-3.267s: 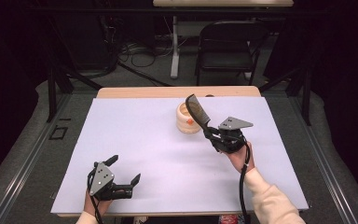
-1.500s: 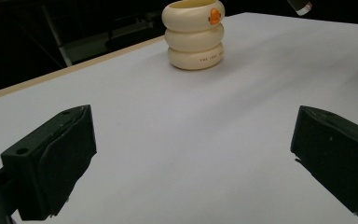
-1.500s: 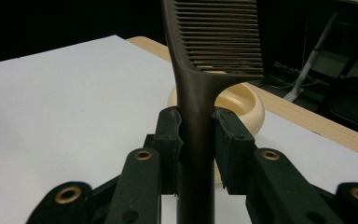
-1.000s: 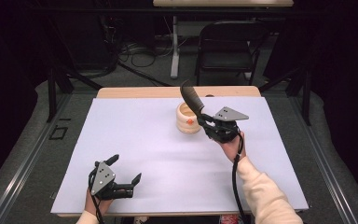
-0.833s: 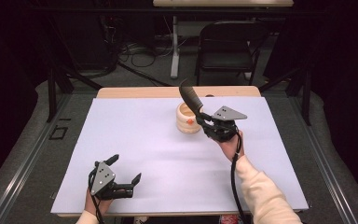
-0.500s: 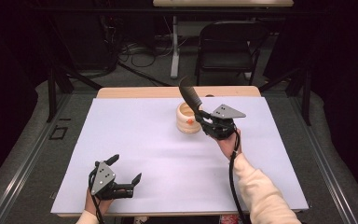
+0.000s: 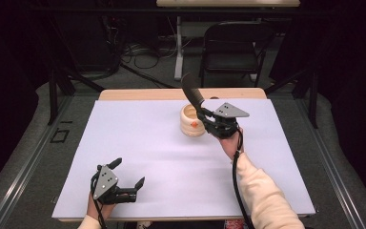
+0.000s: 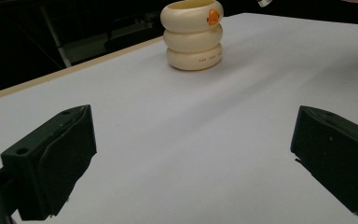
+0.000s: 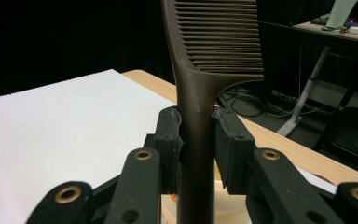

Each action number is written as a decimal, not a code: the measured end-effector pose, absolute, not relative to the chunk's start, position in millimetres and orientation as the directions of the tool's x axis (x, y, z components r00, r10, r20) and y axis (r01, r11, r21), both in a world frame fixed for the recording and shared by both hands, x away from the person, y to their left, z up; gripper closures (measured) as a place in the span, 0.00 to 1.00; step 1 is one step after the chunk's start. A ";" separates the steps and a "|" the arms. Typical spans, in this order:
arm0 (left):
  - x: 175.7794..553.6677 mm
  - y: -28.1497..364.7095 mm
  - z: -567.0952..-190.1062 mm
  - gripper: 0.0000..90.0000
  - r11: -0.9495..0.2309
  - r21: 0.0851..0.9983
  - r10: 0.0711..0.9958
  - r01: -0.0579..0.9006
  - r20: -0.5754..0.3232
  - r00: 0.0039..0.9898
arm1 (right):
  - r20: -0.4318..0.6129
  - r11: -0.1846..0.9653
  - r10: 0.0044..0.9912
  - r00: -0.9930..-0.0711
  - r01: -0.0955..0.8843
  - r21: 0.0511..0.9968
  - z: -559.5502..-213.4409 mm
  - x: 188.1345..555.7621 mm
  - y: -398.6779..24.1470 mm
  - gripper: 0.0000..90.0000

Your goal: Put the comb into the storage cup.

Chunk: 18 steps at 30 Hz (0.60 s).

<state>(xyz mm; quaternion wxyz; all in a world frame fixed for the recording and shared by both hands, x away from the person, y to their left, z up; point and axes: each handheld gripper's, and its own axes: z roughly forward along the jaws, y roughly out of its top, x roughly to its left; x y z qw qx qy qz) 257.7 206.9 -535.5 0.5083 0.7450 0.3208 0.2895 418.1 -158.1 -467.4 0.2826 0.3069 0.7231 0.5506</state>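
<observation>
Both black two-jaw grippers, left gripper (image 7: 126, 183) and right gripper (image 7: 208, 118), carry a grey three-cornered plate on top and trail a black cable. Brass-ringed pivot holes stud the right's linkage; its arm wears a cream sleeve (image 7: 266, 198).

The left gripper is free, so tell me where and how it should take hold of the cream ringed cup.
Grip the cream ringed cup across its sides, in a groove between rings, coming in level from the left gripper's near side. It stands upright with clear table in front; the comb and right gripper crowd its top.
</observation>
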 end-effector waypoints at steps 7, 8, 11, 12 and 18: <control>257.8 207.0 -535.7 0.00 -0.276 0.943 0.775 0.185 0.104 0.624 | -0.072 0.192 0.759 -0.647 0.116 0.975 -463.5 423.2 -155.4 0.80; 257.8 207.0 -535.6 0.00 -0.277 0.943 0.773 0.183 0.105 0.625 | -0.073 0.191 0.758 -0.648 0.114 0.975 -462.9 424.3 -154.9 0.80; 257.8 206.9 -535.6 0.00 -0.277 0.943 0.774 0.184 0.105 0.625 | -0.073 0.192 0.757 -0.650 0.113 0.975 -462.6 425.3 -154.5 0.80; 257.8 206.8 -535.6 0.00 -0.276 0.943 0.773 0.184 0.105 0.625 | -0.075 0.192 0.756 -0.650 0.110 0.975 -462.4 426.3 -154.2 0.80; 257.7 206.9 -535.6 0.00 -0.275 0.944 0.774 0.183 0.104 0.625 | -0.075 0.185 0.755 -0.651 0.102 0.977 -460.9 430.8 -153.1 0.80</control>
